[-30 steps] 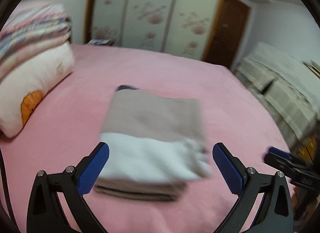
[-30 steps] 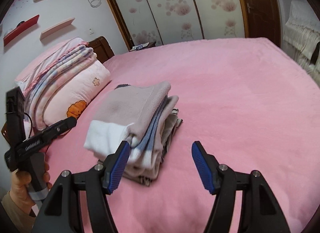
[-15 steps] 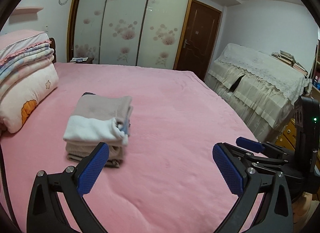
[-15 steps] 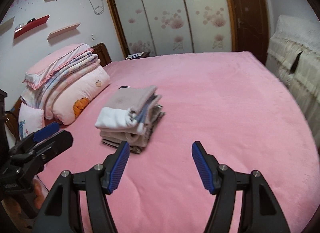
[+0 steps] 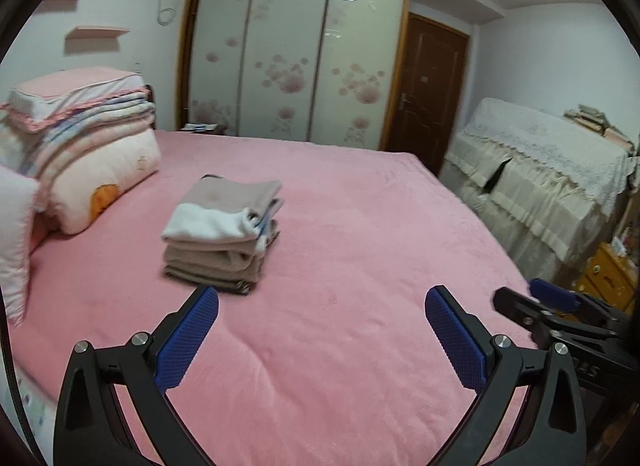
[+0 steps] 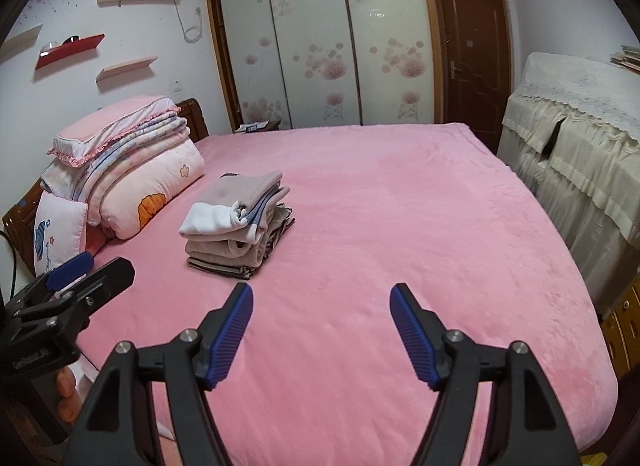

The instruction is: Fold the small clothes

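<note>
On the pink bed (image 5: pixel 360 266), a neat stack of folded clothes (image 5: pixel 224 231) is seen near the pillows (image 6: pixel 152 181). Both the left hand-held gripper (image 5: pixel 322 326) and the right hand-held gripper (image 6: pixel 322 320) are held wide and empty (the right's jaws have just been opening). No unfolded garment is visible; folding is judged finished.

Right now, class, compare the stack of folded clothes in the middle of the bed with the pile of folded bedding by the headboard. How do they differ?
The stack of folded clothes is small, mostly grey-brown with a white band on top; the pile of folded bedding is far bulkier, pink and pastel-striped. The clothes lie alone on the open pink bed cover; the bedding sits at the head end. Both are neatly folded and layered.
</note>
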Available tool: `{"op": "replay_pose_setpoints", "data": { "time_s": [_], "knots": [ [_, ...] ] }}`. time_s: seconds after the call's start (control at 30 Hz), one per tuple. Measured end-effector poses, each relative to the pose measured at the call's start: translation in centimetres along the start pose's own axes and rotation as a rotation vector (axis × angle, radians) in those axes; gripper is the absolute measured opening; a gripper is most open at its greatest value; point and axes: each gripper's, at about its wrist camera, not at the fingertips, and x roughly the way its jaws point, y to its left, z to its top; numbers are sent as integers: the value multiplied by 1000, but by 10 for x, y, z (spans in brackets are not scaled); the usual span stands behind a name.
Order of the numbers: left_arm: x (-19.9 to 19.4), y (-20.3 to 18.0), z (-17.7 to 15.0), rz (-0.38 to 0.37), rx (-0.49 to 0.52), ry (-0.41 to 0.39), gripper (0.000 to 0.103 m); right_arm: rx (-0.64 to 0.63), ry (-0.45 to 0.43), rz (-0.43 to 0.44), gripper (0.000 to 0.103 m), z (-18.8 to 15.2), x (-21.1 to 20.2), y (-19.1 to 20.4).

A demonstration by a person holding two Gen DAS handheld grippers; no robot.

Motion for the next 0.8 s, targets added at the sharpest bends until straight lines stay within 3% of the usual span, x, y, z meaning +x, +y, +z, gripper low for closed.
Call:
{"op": "replay_pose_setpoints", "data": {
  "time_s": [0.2,0.37,0.8],
  "knots": [
    [-18,-10,-30,-19,-54,29,103,48,-16,-22,76,-34,-26,-13],
    [-17,-12,-54,-6,-104,97,103,99,-14,-28,76,-54,-39,-25],
    [-11,-47,-77,21,11,138,103,75,24,-67,76,-80,-35,-31]
  ]
}}
